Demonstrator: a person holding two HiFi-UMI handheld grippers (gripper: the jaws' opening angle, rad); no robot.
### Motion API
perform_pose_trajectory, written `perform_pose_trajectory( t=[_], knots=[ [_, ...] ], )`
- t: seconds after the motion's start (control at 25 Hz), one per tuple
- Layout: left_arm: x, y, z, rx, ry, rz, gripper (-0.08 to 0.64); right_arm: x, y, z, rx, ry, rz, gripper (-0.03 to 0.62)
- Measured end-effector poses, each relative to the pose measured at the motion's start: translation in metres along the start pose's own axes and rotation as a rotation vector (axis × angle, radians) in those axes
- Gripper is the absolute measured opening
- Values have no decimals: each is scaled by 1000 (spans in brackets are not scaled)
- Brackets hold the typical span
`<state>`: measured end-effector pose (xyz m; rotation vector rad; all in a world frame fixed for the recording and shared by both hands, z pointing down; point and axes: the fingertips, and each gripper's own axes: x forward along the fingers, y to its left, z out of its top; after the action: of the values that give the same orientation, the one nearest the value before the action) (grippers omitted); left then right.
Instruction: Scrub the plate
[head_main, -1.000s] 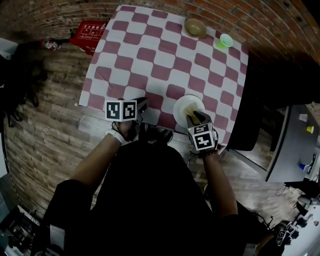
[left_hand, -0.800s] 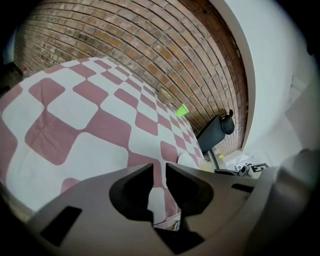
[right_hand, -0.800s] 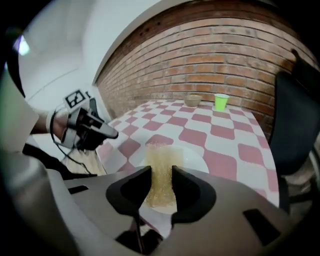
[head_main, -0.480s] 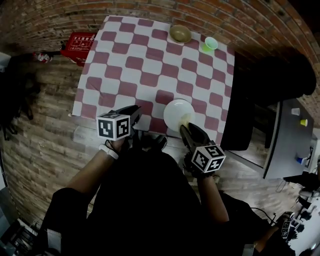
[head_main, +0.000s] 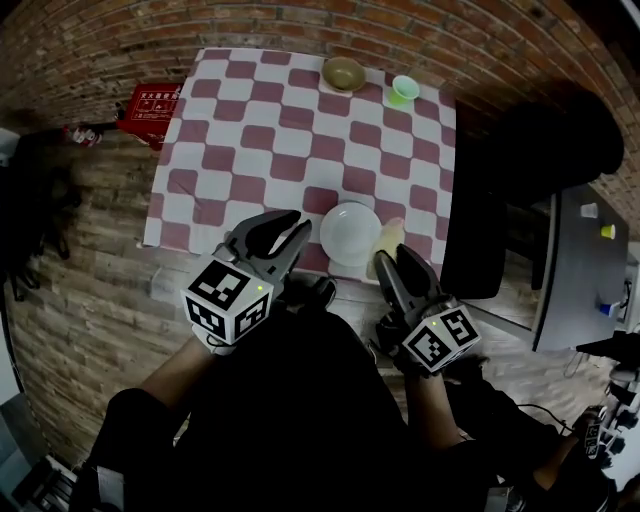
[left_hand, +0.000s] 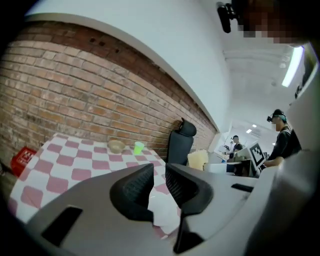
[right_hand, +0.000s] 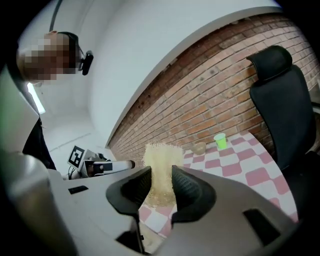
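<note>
Red-and-white checked cloth (head_main: 240, 110) covers the table ahead of both tongs, smooth and flat, with its near edge just beneath them. On it, between the two sets of tips and a little beyond them, lies the plate (head_main: 348, 232). It is round, white, shallow and glossy, and looks bare.

The left gripper (head_main: 285, 228) is held above the cloth just left of the plate's rim. Its ribbed black jaws are slightly parted and nothing sits between them. The right gripper (head_main: 392, 258) is clenched on a scrubber (head_main: 390, 236), a pale yellow, coarse, fibrous pad. The scrubber stands upright from the jaws, and its frayed top pokes out just beside the plate's right rim. No view shows whether it touches the plate.

The step in hand appears to be bringing the scrubber onto the plate. To do it well:

- The left tongs would likely need to pinch or press the near-left rim first, since a glazed plate on cloth may slide and it sits close to the table's edge.
- The right tongs should tip the scrubber so that a broad face meets the plate, rather than the frayed end.
- The strokes should then run in steady circles from the centre outward under light pressure, since the springy pad could twist in the jaws.

Far beyond both tongs, near the brick wall, stand a small, rounded tan bowl (head_main: 343, 72) and, to its right, a smaller bright green cup (head_main: 404, 88).
</note>
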<state>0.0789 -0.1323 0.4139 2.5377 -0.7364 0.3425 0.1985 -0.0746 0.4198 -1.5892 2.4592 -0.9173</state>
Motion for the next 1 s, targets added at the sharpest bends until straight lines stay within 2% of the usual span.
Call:
perform_pose_trajectory(
  t=[0.12, 0.32, 0.56, 0.72, 1.0],
  knots=[
    [-3, -20, 14, 55, -27, -34, 83, -6, 7, 12, -33, -29, 8, 137],
    [-2, -35, 17, 61, -30, -67, 83, -13, 16, 20, -83, -48, 14, 138],
    [-1, -39, 21, 89, -32, -65, 83, -17, 18, 27, -242, -37, -29, 137],
    [2, -37, 21, 82, -30, -60, 83, -20, 16, 32, -250, -57, -36, 137],
    [10, -30, 6, 45, 13, -48, 83, -17, 10, 26, -270, -35, -42, 137]
  ],
)
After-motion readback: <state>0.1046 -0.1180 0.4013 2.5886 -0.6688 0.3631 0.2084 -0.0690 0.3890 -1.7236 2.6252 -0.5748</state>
